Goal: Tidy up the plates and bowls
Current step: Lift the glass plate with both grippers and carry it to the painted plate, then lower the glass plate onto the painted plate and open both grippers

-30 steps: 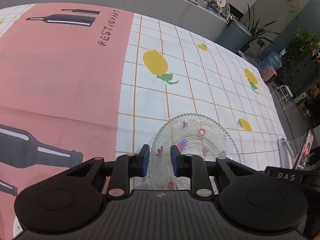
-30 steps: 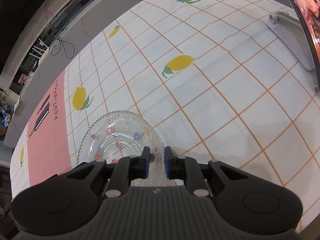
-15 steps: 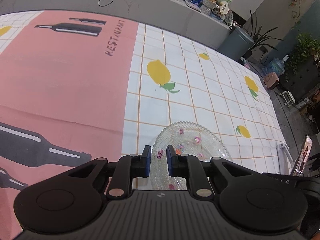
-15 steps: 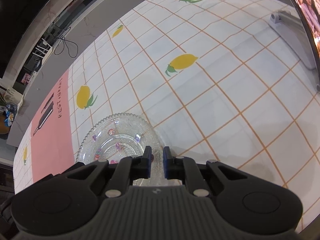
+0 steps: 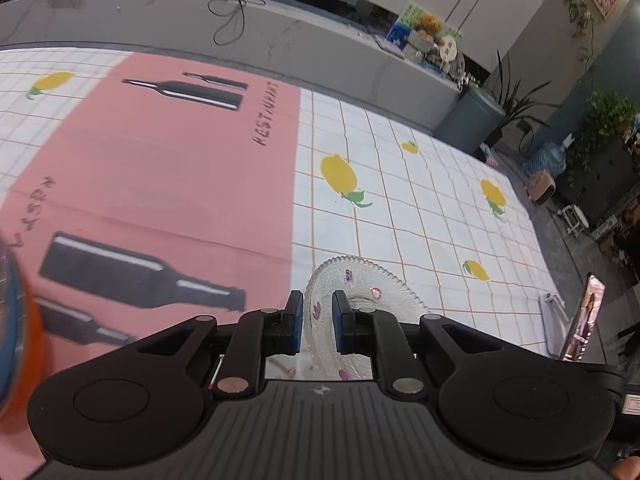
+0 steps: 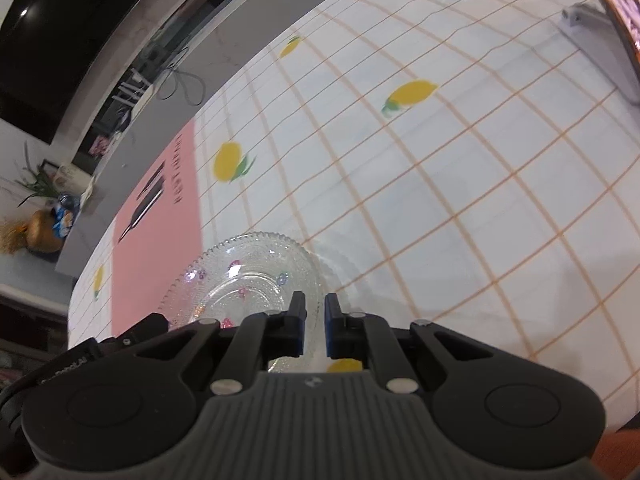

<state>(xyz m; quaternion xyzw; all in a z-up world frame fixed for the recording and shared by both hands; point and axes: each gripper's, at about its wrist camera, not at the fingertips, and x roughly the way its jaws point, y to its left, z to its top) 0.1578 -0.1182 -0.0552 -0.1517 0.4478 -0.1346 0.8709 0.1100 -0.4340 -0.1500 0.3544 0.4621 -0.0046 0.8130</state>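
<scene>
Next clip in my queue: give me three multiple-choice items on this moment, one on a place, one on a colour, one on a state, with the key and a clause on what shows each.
1. Where does the glass plate sit relative to the pink mat?
A. On its middle
B. Off its edge, over the checked cloth
C. On the grey counter

2. What colour are the fruit prints on the cloth?
A. Yellow
B. Red
C. Purple

3. How are the two grippers engaged with the plate?
A. Both wide open, far from it
B. Only the left one holds it
C. Each has its jaws closed on the rim

Key: 1 B, the plate shows over white squares beside the mat's border. 2 A, yellow with green leaves. 3 C, the left gripper and the right gripper each show the rim running between narrow jaws.
</scene>
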